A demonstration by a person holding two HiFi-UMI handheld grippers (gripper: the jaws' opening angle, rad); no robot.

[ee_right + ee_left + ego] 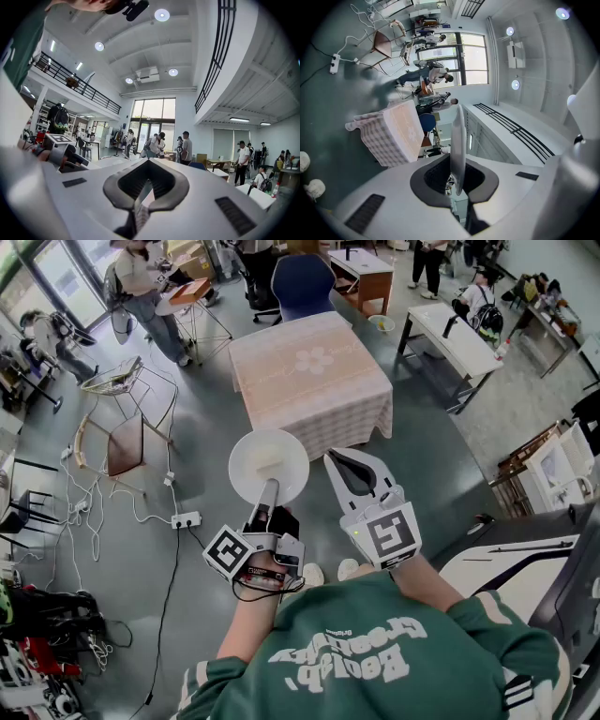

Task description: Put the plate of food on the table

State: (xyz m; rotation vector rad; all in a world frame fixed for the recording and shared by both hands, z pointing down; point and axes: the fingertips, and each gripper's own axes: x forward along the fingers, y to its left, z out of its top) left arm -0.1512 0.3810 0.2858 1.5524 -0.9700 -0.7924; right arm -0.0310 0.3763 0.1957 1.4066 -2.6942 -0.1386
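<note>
A round white plate (269, 465) with a pale piece of food on it is held level over the grey floor. My left gripper (267, 495) is shut on its near rim. In the left gripper view the plate (458, 140) shows edge-on, pinched between the dark pads of the left gripper (457, 180). Just right of the plate, my right gripper (336, 457) is shut, with nothing in it, and the right gripper (149, 164) in its own view looks out level at the hall. Ahead stands the table (312, 376) under a pink checked cloth, also seen as the table (398, 133).
A blue chair (302, 282) stands behind the table. Wire chairs (122, 427) and a power strip (186, 519) with cables lie on the floor at the left. A white desk (450, 334) is at the right; several people stand around the hall.
</note>
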